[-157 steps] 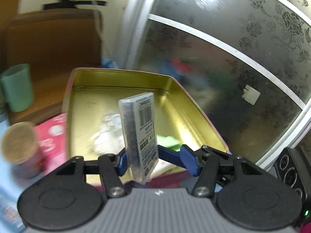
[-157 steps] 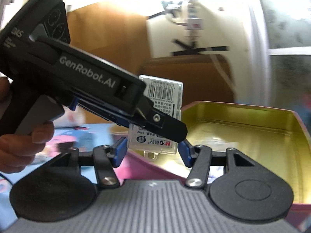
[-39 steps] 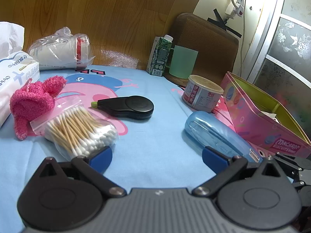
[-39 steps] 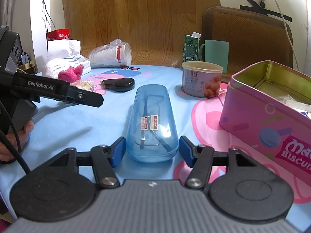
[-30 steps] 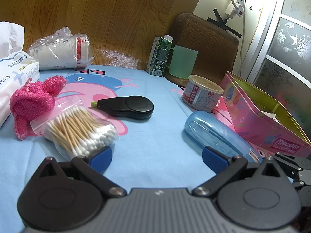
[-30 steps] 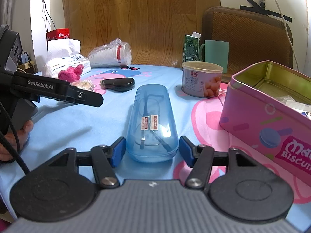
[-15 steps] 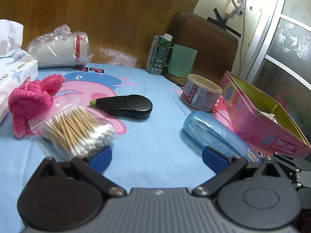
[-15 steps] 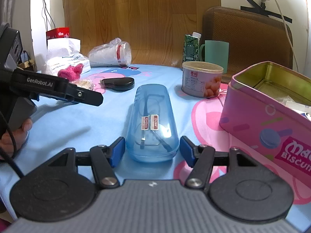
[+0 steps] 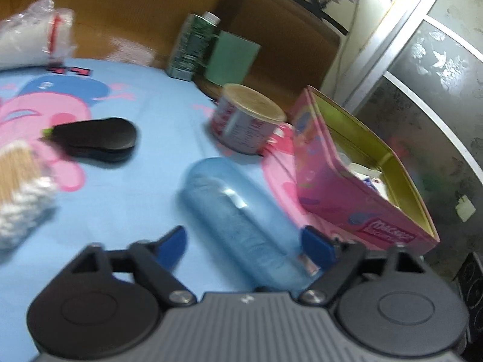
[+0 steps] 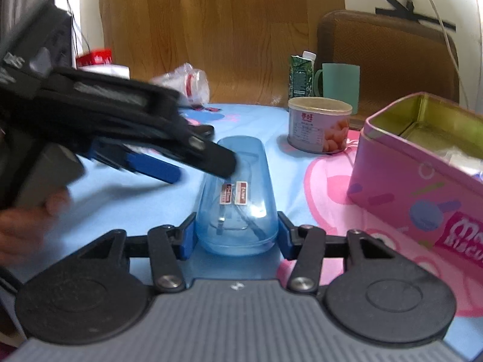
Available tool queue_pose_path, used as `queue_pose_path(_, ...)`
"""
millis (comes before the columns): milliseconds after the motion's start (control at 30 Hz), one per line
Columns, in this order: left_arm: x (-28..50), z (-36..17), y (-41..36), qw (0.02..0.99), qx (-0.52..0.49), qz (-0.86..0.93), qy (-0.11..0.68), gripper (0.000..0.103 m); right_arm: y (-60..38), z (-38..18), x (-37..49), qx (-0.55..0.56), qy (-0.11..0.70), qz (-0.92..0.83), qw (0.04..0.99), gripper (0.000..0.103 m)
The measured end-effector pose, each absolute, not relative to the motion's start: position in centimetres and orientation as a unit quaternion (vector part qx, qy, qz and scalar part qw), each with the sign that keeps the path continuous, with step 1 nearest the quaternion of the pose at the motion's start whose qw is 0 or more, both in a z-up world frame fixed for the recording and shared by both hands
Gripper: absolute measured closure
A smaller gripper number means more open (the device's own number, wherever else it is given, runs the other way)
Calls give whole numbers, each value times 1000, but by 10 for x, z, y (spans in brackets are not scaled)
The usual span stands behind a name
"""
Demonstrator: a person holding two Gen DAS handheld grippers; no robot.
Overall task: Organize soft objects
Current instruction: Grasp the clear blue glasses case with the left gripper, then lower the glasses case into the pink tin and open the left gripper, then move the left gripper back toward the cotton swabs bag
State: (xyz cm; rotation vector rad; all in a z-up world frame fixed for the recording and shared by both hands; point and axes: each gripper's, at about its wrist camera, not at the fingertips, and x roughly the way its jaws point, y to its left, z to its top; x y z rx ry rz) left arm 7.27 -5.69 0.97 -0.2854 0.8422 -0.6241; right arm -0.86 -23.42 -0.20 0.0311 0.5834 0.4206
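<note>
The blue case [image 10: 237, 199] lies lengthwise on the blue cloth [image 10: 120, 208], its near rounded end between the fingers of the right gripper [image 10: 235, 235], just left of the pink tin [image 10: 416, 181]. By its look it is a light, stiff, see-through plastic shell, smooth and likely slippery, with glasses showing inside, so it wants a firm but gentle squeeze across its 2 long sides, not over the domed top. The right jaws are closing at about half their range, and the blue pads [image 10: 188, 236] sit at the case's flanks; whether they press yet I cannot tell.

Further along the case, the left gripper [image 9: 244, 242] reaches in at an angle, blurred with motion. Its jaws are closing too, about half open, with the case between them: the right pad [image 9: 317, 246] is at or against the shell, the left one stands clear.

Beyond stand a can [image 10: 318, 123], a green cup [image 10: 339, 86] and a carton [image 10: 300, 74].
</note>
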Motion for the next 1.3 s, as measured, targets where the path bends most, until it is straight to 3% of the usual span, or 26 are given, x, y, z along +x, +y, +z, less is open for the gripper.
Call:
queue_pose_path(467,70,93,-161,869,-25,-388,306,32,-282,40,-34,26,140,95,985,48)
queue_pose_path(600,81,93,-216,857,14,-420,299,30,-312,43,-22,30,141,25,989,48)
queue_pose_path(767,102,78,-270,870,66,-385,301,19,-331,33,21,20,176,-40,983,47)
queue_pose_path(867,109,72,-267,873,56,-366,316,19,-337,22,36,29,195,-47,979,44)
queue_pose_path(933,106,71,-255,874,47,-368,313,15,-339,23,25,47,175,-34,983,37)
queue_pose_path(1167,86,79,-226,895,53,-335,290,15,-324,25,-9,23,142,-40,989,37)
queue_pose_path(1300,68,81,-209,910,68,-304,273,9,-318,24,-26,25,135,-47,989,37)
